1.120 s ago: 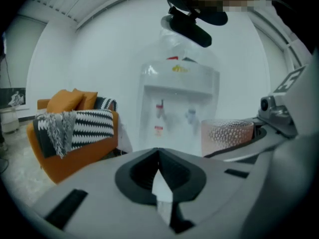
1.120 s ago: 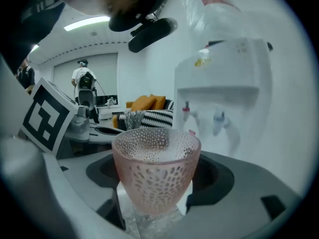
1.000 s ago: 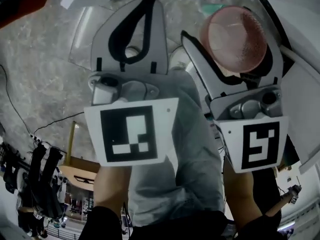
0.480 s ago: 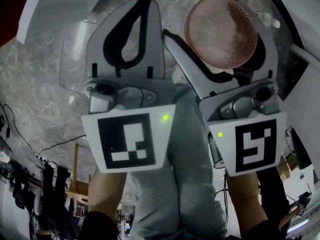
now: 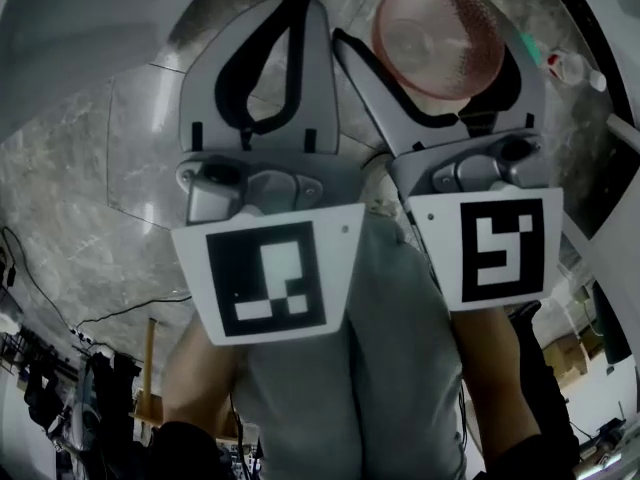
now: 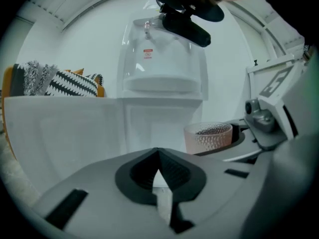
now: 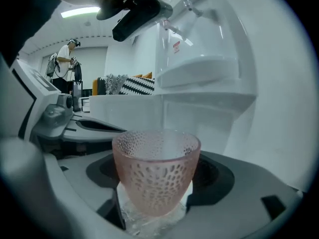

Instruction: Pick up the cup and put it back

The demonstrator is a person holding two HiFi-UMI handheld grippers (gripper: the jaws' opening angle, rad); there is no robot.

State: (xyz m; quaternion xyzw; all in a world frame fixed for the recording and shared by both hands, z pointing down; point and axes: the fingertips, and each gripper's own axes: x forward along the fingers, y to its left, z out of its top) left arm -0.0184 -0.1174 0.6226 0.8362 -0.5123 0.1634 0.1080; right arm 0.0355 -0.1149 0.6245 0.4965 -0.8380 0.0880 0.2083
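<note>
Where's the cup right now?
The cup is gripped upright by the right tool, upper right in the head view, beside the shut left tool and before a white dispenser.

A white dispenser (image 6: 160,83) stands near zigzag-patterned cushions (image 6: 70,83); the floor (image 5: 80,218) looks like grey marble.
</note>
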